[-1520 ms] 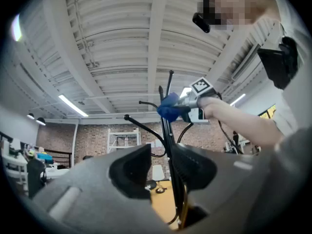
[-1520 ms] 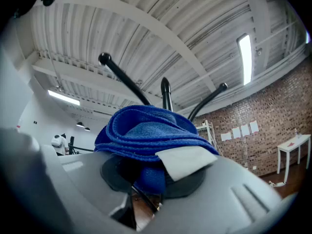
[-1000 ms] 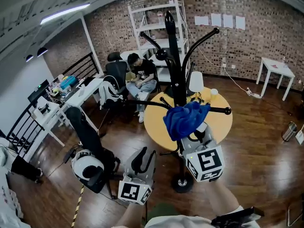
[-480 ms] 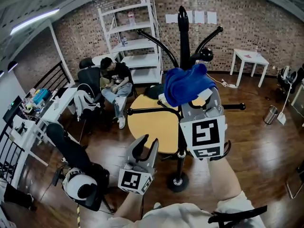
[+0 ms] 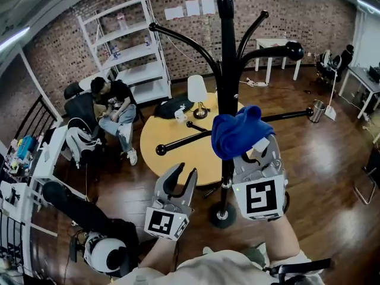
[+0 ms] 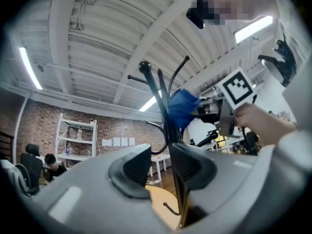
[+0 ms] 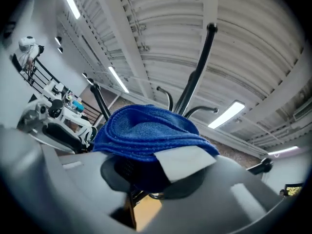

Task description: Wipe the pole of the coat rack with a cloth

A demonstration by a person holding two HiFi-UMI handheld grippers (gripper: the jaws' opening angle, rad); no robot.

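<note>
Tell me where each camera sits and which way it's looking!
Head view: on the person's head, looking down at the coat rack pole, both forearms, the left gripper and right gripper.
Left gripper view: on the left gripper, looking up between its open jaws at the pole and ceiling; the person's right hand shows.
Right gripper view: on the right gripper, looking up over the blue cloth it grips.
Shared: all three show the pole.
</note>
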